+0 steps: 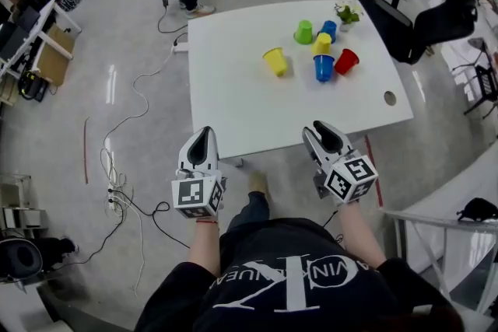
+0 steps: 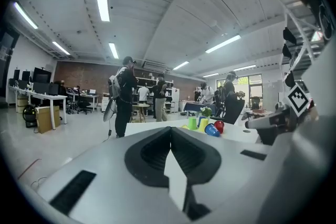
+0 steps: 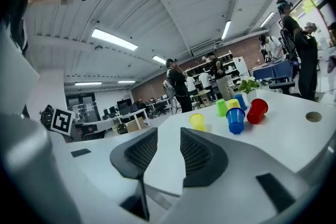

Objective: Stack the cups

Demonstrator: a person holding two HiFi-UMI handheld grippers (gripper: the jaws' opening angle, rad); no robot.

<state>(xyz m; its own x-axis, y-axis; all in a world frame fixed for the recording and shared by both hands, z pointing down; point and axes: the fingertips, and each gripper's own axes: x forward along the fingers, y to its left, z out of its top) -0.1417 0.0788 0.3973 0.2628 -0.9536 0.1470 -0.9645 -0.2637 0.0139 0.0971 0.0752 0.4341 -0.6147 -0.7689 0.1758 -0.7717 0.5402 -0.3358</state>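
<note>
The left gripper (image 2: 169, 130) has its jaws closed on nothing and the right gripper (image 3: 168, 132) has its jaws partly open, also empty. Both hover off the near edge of the white desk (image 1: 233, 97), with the six coloured plastic cups (image 1: 321, 44) well away toward its far side. Biggest risk imo is that tight bunch: the mouth-up blue plastic cup (image 1: 324, 68) stands just beside the red plastic cup (image 1: 346, 61), so going in for one could tip its neighbour, and the left jaws need opening first or they'd just shove a cup along.
</note>
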